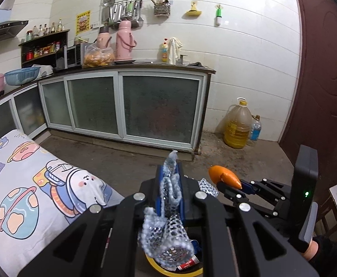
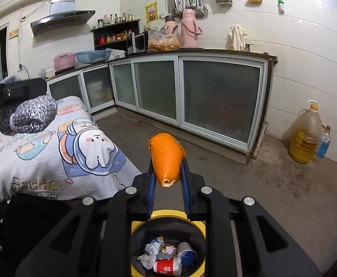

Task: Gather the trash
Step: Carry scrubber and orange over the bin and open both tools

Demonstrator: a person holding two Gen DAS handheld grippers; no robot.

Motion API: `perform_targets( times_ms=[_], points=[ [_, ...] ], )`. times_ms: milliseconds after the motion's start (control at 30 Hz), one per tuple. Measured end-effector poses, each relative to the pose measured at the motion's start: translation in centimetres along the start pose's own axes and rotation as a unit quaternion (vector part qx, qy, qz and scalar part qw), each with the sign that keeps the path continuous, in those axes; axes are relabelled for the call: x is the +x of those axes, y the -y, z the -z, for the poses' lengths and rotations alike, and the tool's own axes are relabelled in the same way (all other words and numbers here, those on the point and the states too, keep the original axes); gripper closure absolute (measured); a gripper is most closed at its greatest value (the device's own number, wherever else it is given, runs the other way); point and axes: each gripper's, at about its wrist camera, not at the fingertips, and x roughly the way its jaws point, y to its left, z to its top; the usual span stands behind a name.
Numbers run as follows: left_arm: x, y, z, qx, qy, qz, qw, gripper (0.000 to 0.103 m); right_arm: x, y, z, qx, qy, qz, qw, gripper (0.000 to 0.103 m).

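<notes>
The left gripper has its jaws clamped on a white foam fruit net, which droops from the jaws down over the yellow-rimmed trash bin. The right gripper has its jaws closed on a piece of orange peel, held above that same bin. Inside the bin lie crumpled paper and a red paper cup. Left of the bin stands a surface under a cartoon-print cloth
</notes>
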Motion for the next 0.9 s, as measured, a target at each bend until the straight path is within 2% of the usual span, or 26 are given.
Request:
perform_targets(
  times_ms=[600,700,767,833,900],
  points=[
    [4.1,1.2,1.9,0.017,-0.047,0.012,0.9987,0.093,2.1,0.9,4.3,0.015,-0.069,0.006,0.998,0.083],
    [6.2,0.8,2.7,0.004,-0.095,0.033,0.9949,0.093,3.1,1.0,5.5,0.017,-0.093,0.007,0.995,0.083],
    [8.7,0.2,3.8,-0.014,-0.149,0.045,0.9877,0.093,4.0,0.9,6.4,0.019,-0.116,0.007,0.993,0.083],
    [11.0,-0.7,5.0,-0.035,-0.198,0.054,0.978,0.093,5.0,0.9,7.3,0.023,-0.141,0.001,0.99,0.083],
    [13.6,-1.6,6.9,-0.058,-0.253,0.07,0.9633,0.093,6.2,0.8,8.3,0.029,-0.165,0.0,0.986,0.083]
  ],
)
